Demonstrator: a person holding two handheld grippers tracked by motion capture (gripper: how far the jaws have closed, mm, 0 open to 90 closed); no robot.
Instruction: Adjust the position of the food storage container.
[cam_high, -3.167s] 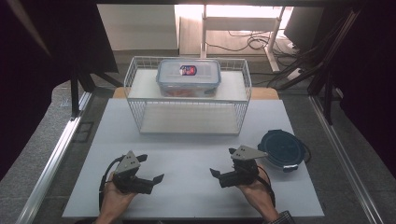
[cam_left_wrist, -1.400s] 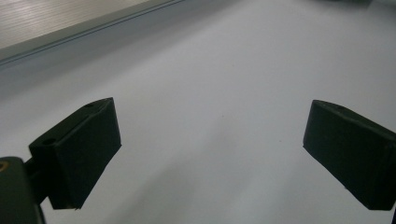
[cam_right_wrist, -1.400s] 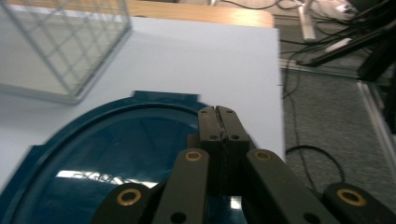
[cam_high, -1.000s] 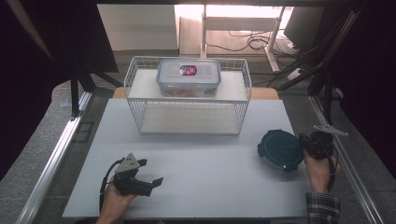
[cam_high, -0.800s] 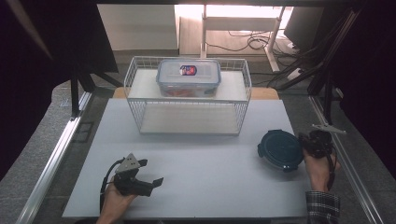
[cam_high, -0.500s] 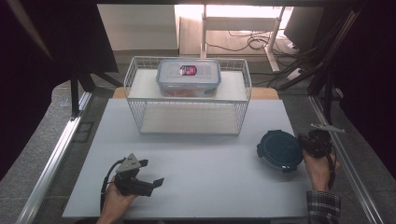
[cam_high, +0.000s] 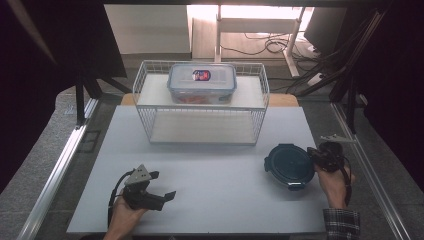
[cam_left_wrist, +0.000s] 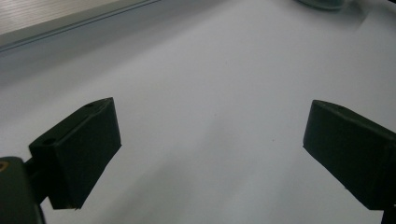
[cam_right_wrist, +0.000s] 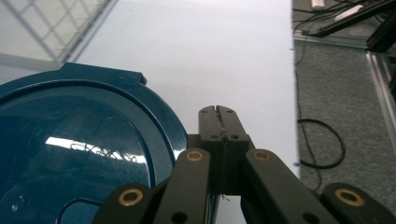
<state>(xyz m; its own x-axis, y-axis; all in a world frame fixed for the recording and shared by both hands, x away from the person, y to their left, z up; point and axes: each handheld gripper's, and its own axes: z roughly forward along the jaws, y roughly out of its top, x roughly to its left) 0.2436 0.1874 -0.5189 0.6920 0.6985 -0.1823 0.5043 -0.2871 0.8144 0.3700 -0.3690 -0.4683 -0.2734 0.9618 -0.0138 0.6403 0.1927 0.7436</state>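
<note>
A round dark blue lid (cam_high: 289, 165) lies flat on the white table top (cam_high: 220, 150) at the right. My right gripper (cam_high: 314, 153) is at the lid's right rim, shut, its tips pointing left at the rim. In the right gripper view the two jaws (cam_right_wrist: 217, 110) are pressed together beside the lid (cam_right_wrist: 84, 149), and nothing shows between them. My left gripper (cam_high: 162, 184) rests near the front left of the table, open, with bare white surface between its fingers (cam_left_wrist: 210, 140).
A white wire basket (cam_high: 200, 107) stands at the back centre with a clear lidded food box (cam_high: 201, 82) on its upper shelf. Grey floor, a metal rail (cam_high: 365, 165) and cables run beyond the table's right edge.
The right hand has gone from the front centre of the table to the right side of the blue lid, and over the last second it has barely shifted. The left gripper has stayed put.
</note>
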